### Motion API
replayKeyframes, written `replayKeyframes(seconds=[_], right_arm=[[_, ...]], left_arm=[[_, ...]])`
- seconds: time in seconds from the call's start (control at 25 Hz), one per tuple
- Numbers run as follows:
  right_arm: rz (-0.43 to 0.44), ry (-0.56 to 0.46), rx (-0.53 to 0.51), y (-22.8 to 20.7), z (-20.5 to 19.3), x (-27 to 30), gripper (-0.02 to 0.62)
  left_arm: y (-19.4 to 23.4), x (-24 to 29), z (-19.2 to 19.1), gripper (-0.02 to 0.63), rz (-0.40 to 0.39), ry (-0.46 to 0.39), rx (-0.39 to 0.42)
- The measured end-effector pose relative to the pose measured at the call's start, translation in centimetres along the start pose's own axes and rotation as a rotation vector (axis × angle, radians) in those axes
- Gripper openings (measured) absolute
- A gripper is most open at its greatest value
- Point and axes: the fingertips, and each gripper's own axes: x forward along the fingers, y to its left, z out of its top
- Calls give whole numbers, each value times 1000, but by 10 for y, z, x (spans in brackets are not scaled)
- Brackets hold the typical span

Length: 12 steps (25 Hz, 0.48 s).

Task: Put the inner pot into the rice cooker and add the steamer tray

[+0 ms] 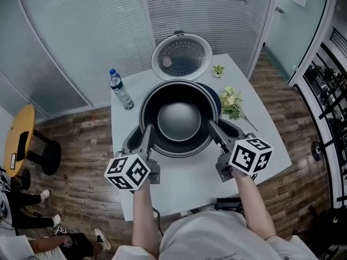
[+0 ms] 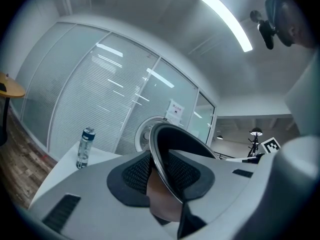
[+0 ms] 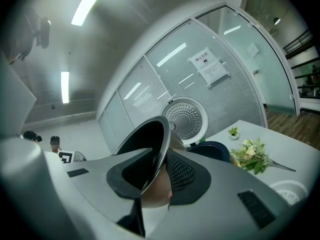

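The inner pot (image 1: 179, 121), a metal bowl with a dark inside, hangs over the dark blue rice cooker (image 1: 214, 97), whose round lid (image 1: 181, 57) stands open behind it. My left gripper (image 1: 145, 133) is shut on the pot's left rim and my right gripper (image 1: 214, 129) on its right rim. In the left gripper view the thin rim (image 2: 172, 146) runs between the meshed pads of the left gripper (image 2: 160, 171). The right gripper view shows the rim (image 3: 156, 136) pinched the same way by the right gripper (image 3: 157, 171). No steamer tray can be made out for certain.
On the white table (image 1: 187, 186) stand a water bottle (image 1: 120, 90) at the back left, a small potted plant (image 1: 218, 70) and a bunch of flowers (image 1: 230, 102) at the right. A white round perforated piece (image 3: 287, 191) lies near the flowers. A yellow stool (image 1: 19, 140) stands on the floor at the left.
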Motion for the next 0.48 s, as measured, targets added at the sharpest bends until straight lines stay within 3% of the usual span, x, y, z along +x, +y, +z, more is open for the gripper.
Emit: replayKeyframes(seconds=[0.48], right_arm=[[-6, -15, 10, -36, 24, 25, 95]], left_arm=[[0, 53, 8, 106, -11, -9, -8]])
